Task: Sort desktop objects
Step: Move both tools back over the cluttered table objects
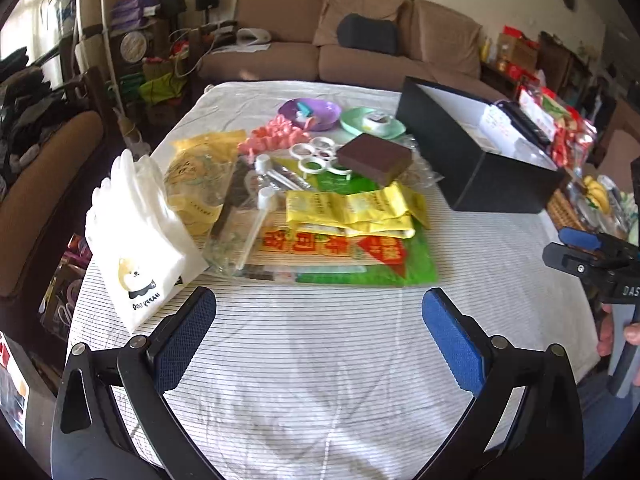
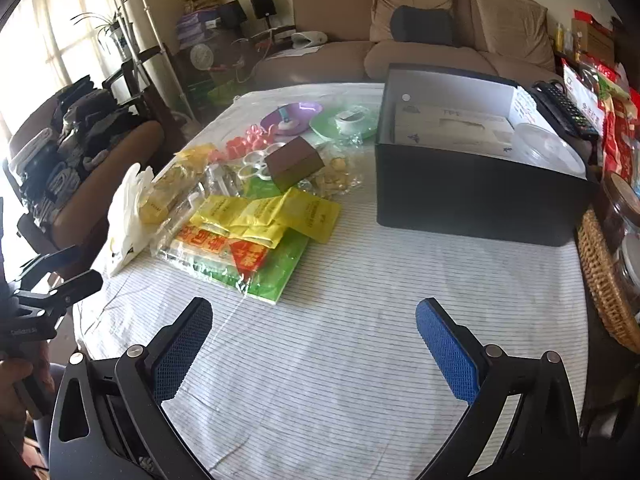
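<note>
A pile of small items lies mid-table: yellow packets (image 1: 352,210) (image 2: 276,212), a brown sponge block (image 1: 374,158) (image 2: 294,162), a green-backed red-label packet (image 1: 340,252) (image 2: 240,256), a white dog-print bag (image 1: 136,240), pink ribbon (image 1: 272,138), a purple dish (image 1: 310,112) (image 2: 292,114) and a green dish (image 1: 372,122) (image 2: 344,122). An open black box (image 1: 472,160) (image 2: 472,192) stands to the right. My left gripper (image 1: 320,332) is open and empty above the near cloth. My right gripper (image 2: 314,340) is open and empty, also short of the pile.
The striped white tablecloth (image 1: 320,380) (image 2: 360,360) covers the table. A wicker basket (image 2: 604,280) and snack bags (image 2: 616,132) crowd the right edge. A brown sofa (image 1: 340,40) stands behind, an armchair (image 2: 80,184) at left.
</note>
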Tool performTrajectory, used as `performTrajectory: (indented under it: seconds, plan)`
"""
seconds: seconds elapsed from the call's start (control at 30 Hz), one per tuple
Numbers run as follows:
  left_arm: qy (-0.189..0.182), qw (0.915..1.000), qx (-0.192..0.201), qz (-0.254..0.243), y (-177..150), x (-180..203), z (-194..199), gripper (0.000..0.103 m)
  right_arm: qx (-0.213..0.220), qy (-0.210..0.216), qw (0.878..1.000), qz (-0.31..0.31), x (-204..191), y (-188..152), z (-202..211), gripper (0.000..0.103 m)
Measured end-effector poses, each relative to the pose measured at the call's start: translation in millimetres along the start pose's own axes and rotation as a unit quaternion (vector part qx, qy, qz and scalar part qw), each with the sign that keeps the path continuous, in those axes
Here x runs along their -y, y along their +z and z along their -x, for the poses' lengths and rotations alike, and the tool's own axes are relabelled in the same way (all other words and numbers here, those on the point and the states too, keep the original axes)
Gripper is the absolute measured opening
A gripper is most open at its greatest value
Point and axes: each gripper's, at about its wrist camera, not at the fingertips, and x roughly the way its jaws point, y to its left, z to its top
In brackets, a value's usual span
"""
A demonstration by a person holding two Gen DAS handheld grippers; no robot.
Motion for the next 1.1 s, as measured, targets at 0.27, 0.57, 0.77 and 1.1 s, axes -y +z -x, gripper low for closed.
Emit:
performTrajectory:
  seconds: [0.27, 0.57, 0.77, 1.1]
  plan:
    - [-0.031, 0.9985, -0.017, 0.042, 20.1, -15.8, -49.6, 0.103, -0.005, 0.025, 1.0, -0.001, -2.8, 11.9, -35.1, 0.103]
    - [-0.042, 0.9944, 0.025, 0.093, 45.9, -32.2, -83.5, 0.103, -0.007, 0.037, 0.998, -0.055, 21.7, 19.9, -59.9, 0.103]
    - [-0.041, 0.9933, 0.027, 0.104, 52.2, -37.3, -91.1, 0.103, -0.001, 0.059, 0.995, -0.074, 18.9, 23.0, -58.7, 0.103]
    - [-0.042, 0.9898, 0.006, 0.136, 47.4, -50.6, -101.2, 0.103, -0.04, 0.042, 0.998, -0.018, -6.9, 10.8, -77.2, 0.103]
